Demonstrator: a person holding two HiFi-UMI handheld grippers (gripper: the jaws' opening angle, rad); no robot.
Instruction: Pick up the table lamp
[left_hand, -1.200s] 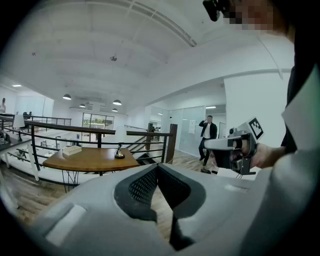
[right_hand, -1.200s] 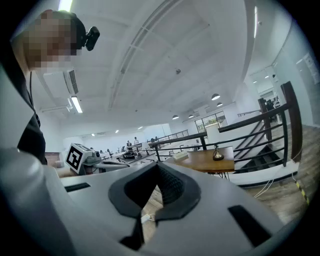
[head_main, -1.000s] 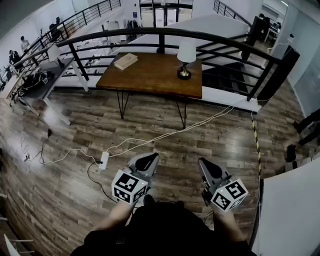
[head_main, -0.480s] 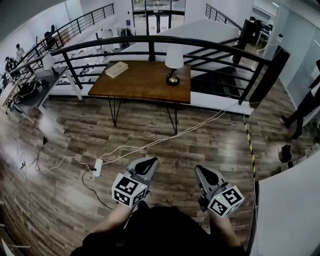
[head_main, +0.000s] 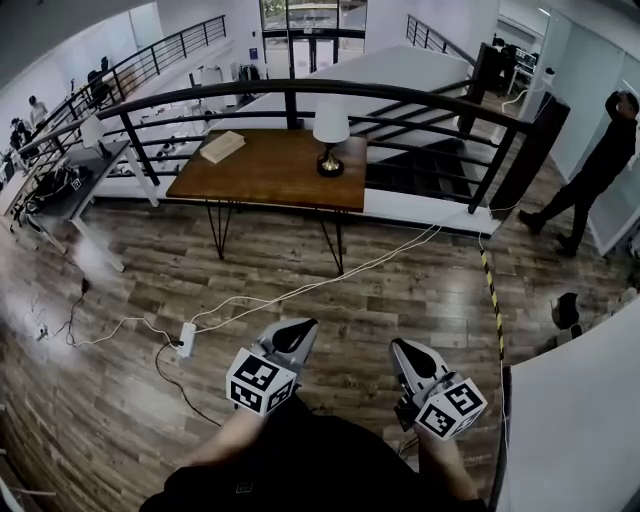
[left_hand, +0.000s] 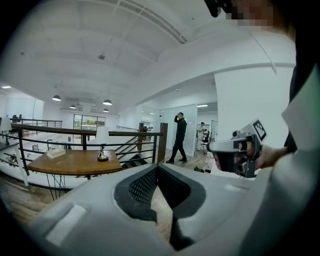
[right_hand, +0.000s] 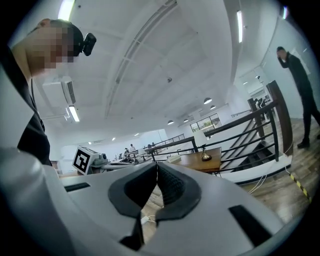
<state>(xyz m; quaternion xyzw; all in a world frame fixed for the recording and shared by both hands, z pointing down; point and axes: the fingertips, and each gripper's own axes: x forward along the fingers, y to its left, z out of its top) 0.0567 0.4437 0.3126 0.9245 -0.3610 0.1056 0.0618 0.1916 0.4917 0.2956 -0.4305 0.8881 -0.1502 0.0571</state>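
The table lamp stood upright on the wooden table, toward its right end, in front of the black railing. A book lay well apart from it at the left end. Both grippers were far from the lamp, low in the head view. The left gripper had its jaws closed tip to tip, w/ nothing btw them. The right gripper was the same, pressed together and empty.

I judged the lamp prob. light but a bit top-heavy. The white shade looked soft and easy to dent, the stem thin, and the round metal base smooth and maybe slippery. The best hold seemed to be the stem under the shade, w/ the other gripper steadying the base, and not the shade itself. No cord could be seen.
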